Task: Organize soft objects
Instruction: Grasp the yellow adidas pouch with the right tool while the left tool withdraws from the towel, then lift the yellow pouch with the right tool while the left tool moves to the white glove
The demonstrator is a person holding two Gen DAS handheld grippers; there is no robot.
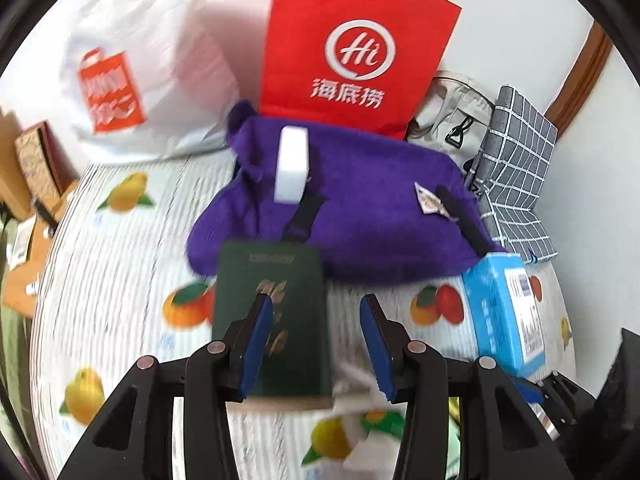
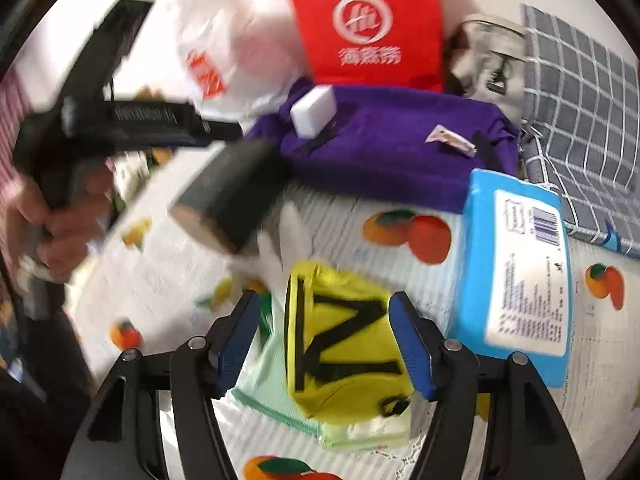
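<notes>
— Right gripper [image 2: 325, 298]: spread wide, straddling the yellow pouch [image 2: 344, 344] at the near edge. Nothing pinched yet.

— And the left gripper [image 1: 315, 300]?

— Spread wide too. Dark green book [image 1: 280, 280] behind its left finger, near the centre. Touching or not: impossible to tell through the blur.

— Likely trouble on the right?

— Probably a double grab. Yellow pouch lying on a pale green cloth [image 2: 260, 384], so closing low could catch both layers and drag the cloth along. Also off-centre: right finger at the pouch's edge, left finger well clear. Could pinch only a corner and let the pouch sag or slip out.

— And to the right of that?

— Blue tissue pack [image 2: 516, 272], just beside the right finger. Easy to nudge when swinging out.

— On the left side?

— Book close to the purple pouch [image 1: 360, 208] farther back, with a white sponge [image 1: 292, 168] perched loose on top. Any bump to the pouch could tip the sponge off onto the fruit-print cloth [image 1: 120, 260].

— Remedy?

— Better to centre first, close high on the yellow fabric, lift straight up.
</notes>
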